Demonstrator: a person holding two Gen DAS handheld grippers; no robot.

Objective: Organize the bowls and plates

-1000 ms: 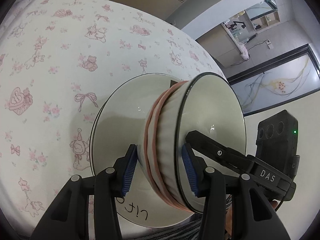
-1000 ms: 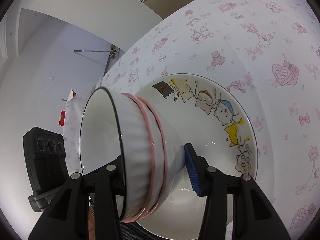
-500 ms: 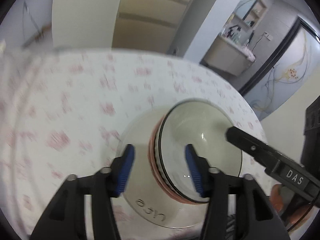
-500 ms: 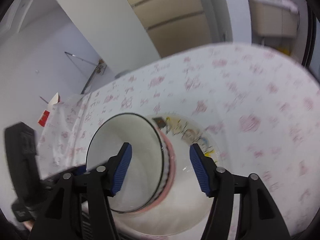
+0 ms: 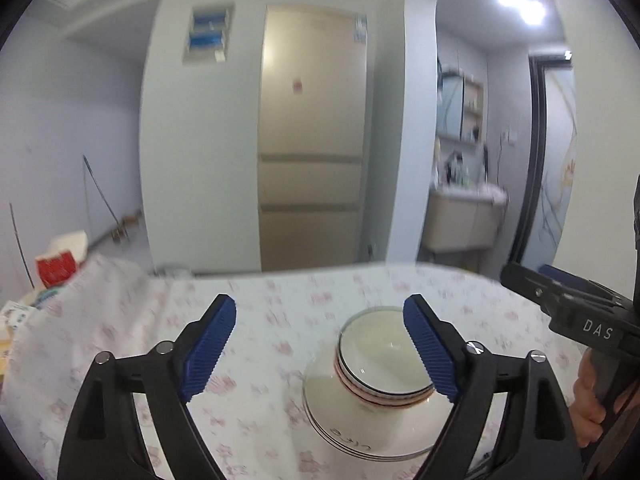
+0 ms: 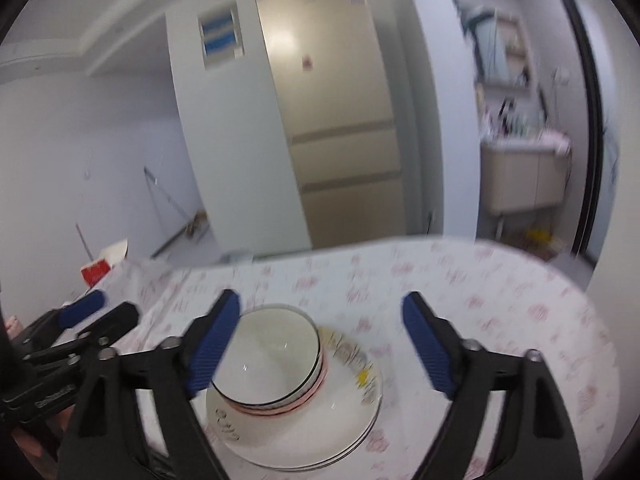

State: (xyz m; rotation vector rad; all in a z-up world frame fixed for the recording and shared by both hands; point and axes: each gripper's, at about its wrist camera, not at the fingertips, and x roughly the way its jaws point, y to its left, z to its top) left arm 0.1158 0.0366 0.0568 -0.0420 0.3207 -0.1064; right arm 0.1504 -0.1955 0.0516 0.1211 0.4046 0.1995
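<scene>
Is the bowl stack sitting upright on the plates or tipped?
Upright. The bowl stack rests rim-up on the plates, its open mouth facing up in both wrist views, with neither gripper touching it.

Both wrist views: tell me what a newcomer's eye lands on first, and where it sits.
The stacked bowls stand out first, nested upright on the plates near the table's close edge. Next come the blue-padded left gripper and right gripper, both open, holding nothing; their jaws have just been opening. Behind the table stands a tall beige fridge.
</scene>
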